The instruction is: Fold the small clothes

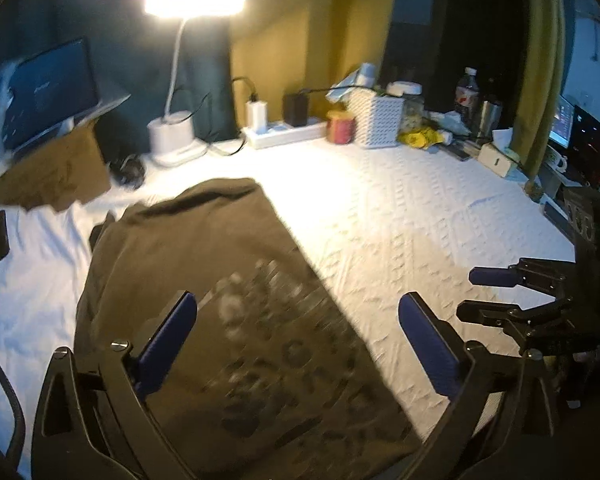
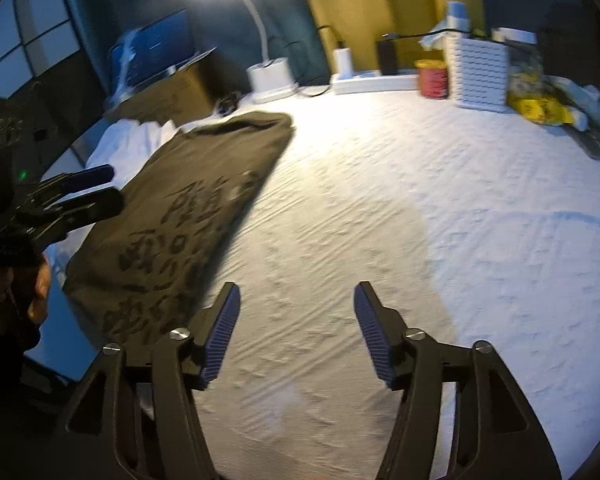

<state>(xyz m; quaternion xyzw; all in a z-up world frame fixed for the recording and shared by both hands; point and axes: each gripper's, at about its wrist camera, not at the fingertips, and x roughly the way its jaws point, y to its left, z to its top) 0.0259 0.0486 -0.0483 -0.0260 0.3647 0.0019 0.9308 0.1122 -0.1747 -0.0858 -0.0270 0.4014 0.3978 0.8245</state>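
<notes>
Both my jaws stand wide apart, nothing between the pads on either side

Left gripper (image 1: 298,322): blue ribbed pads spread wide, hanging over the olive-brown folded T-shirt with a dark printed graphic (image 1: 204,280). Left pad is above the print, right pad is above the white textured cloth covering the worktop (image 1: 400,216) just past the shirt's right edge. No contact with the fabric that I can see

Right gripper (image 2: 296,334): pads also well apart, over bare white cloth. The shirt (image 2: 188,200) lies ahead and to the left of these jaws, flat, long edge running away from me, print side up. Not touching it

The two grippers are side by side and near each other; each shows at the edge of the other's view

Far ahead of the jaws, along the back edge: lit white desk lamp (image 1: 176,120), white power strip with plugs (image 1: 284,132), red tin can (image 1: 340,126), white woven-pattern basket (image 1: 376,120), yellow wrapper (image 1: 418,136). Ahead and left of the left jaws: brown cardboard box (image 1: 56,168) with a dark screen (image 1: 40,96) on it

Motion blur in both views, the print is unreadable
</notes>
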